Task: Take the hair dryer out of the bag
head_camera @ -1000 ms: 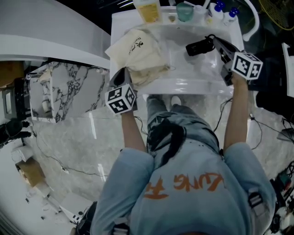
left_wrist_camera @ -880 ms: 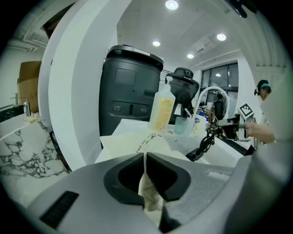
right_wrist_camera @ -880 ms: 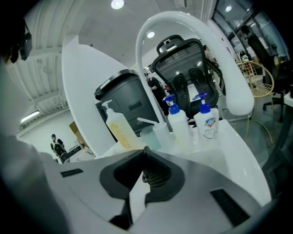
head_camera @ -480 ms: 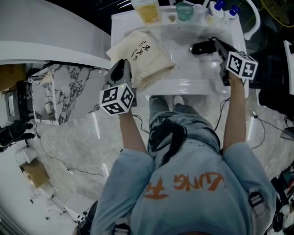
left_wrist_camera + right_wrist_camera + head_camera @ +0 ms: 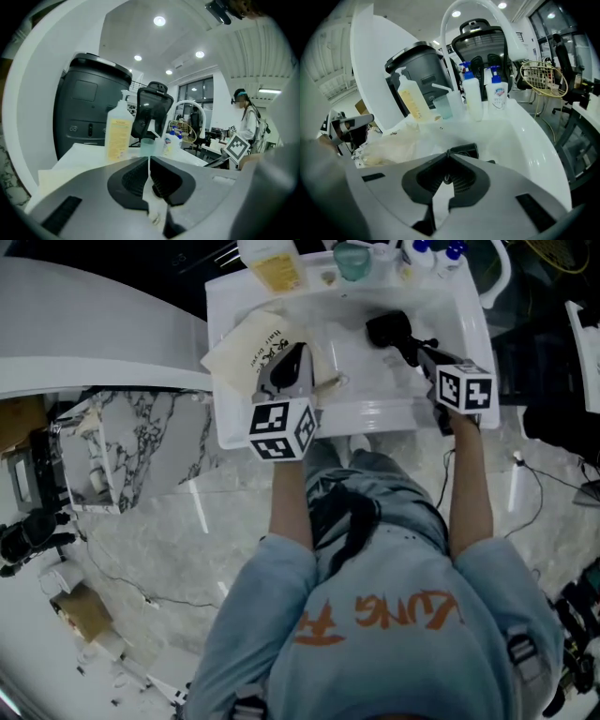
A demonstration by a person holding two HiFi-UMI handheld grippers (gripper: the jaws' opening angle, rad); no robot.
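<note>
The hair dryer (image 5: 386,330) is already clear of the bag: it sits black against the white floor of the sink basin (image 5: 375,414), on the right side, well apart from the cloth. From the right gripper view its body shows just past the jaw tips. The right gripper (image 5: 448,153) is pressed together, and it looks to be nipping a thin part of the dryer (a cord or hanging loop, I can't say which).

The cream bag (image 5: 239,348) lies slumped over the basin's left edge. The left gripper (image 5: 149,161) hangs above it with its jaws closed, only a thin pale line between the pads, and I see no fabric caught in them.

By my reckoning the taking-out itself is done and this is the setting-down. What's left calls for the right jaws to part once the dryer rests steady, since the basin floor curves and it could roll or slide toward the drain.
</note>
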